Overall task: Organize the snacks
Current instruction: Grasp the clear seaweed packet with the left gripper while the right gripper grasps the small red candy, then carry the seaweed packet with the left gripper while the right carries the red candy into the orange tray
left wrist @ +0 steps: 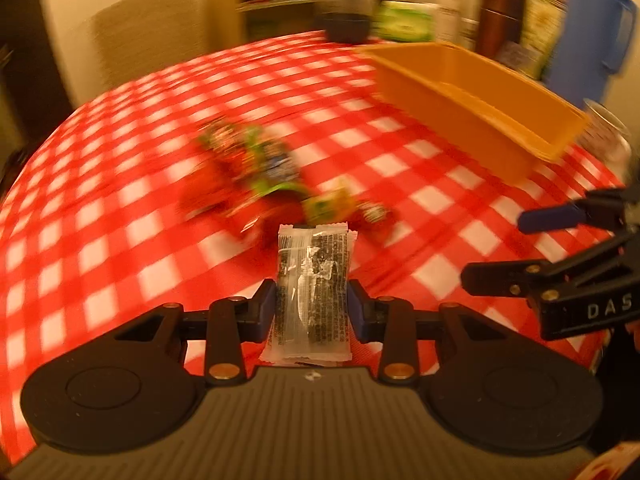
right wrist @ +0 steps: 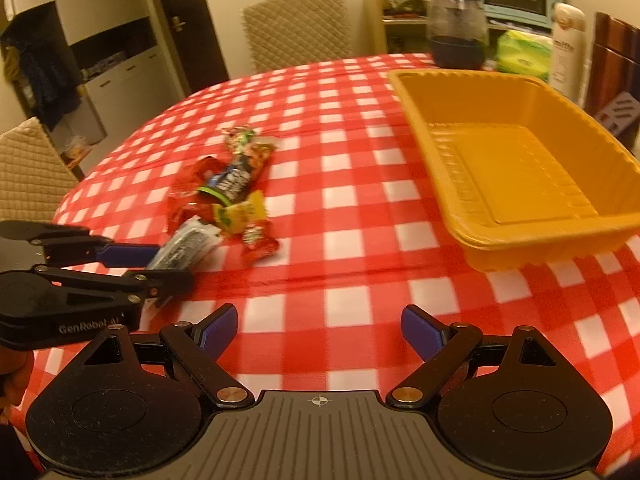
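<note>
1. The left tool [left wrist: 312, 304] pinches a clear snack packet [left wrist: 313, 280] above the tabletop [left wrist: 120, 220]; its print is unreadable.
2. The snack pile [left wrist: 256, 172] is motion-blurred.
3. The right tool [right wrist: 318, 330] gapes wide, holding nothing.
4. The orange tray [right wrist: 520, 168] is cut off at the frame's right edge.

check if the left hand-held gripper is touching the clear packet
Touching. The left wrist view shows the left hand-held gripper with both blue pads pressed against the sides of the clear packet.
</note>
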A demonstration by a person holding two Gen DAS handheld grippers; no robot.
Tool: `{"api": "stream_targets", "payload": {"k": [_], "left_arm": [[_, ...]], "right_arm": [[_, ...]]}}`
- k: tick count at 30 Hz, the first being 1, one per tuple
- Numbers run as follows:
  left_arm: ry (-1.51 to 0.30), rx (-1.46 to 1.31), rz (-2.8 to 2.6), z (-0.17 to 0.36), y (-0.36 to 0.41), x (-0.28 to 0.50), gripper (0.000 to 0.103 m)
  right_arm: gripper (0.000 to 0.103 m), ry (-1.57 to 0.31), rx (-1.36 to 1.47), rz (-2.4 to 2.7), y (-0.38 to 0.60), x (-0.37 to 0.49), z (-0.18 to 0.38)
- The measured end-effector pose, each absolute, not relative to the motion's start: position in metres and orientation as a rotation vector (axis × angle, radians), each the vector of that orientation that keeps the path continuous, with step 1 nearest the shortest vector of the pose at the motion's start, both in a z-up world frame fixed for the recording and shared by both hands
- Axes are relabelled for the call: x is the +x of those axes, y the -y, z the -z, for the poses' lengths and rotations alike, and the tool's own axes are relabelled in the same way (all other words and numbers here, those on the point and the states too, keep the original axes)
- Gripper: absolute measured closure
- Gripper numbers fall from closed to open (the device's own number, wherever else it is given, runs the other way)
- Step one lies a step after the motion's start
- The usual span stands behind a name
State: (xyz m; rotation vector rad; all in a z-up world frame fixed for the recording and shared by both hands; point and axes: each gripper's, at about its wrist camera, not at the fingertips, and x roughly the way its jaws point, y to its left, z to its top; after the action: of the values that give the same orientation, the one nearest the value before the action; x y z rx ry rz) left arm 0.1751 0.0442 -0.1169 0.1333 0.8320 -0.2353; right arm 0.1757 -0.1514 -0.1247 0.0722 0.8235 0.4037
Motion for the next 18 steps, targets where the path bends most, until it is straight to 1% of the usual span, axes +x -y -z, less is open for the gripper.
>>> {"api": "stream_targets", "payload": {"k": [1, 5, 8, 10, 14, 18], "left_arm": [[-0.836, 0.119, 0.207, 0.117, -0.05, 0.174, 0.069], [-0.84, 0.059, 0.158, 0.12, -0.066, 0.171, 0.069], [-0.831, 0.055, 0.151, 0.121, -0.068, 0.173, 0.069], [-0.831, 0.055, 0.148, 0.123, -0.067, 0.172, 0.068], [-0.824, 0.06, 0.152, 0.127, -0.063, 0.171, 0.067], [-0.82, 0.055, 0.149, 0.129, -0.063, 0.173, 0.064]], "right_arm": [[0.019, -0.821, 0.066, -0.415, 0.148, 0.177, 0.125], [0.026, -0.809, 0.035, -0.45, 0.13, 0.186, 0.125], [0.035, -0.78, 0.014, -0.463, 0.117, 0.197, 0.125], [0.043, -0.759, -0.006, -0.476, 0.108, 0.207, 0.126], [0.049, -0.738, -0.05, -0.489, 0.091, 0.228, 0.129], [0.065, -0.746, -0.093, -0.504, 0.08, 0.238, 0.136]]}}
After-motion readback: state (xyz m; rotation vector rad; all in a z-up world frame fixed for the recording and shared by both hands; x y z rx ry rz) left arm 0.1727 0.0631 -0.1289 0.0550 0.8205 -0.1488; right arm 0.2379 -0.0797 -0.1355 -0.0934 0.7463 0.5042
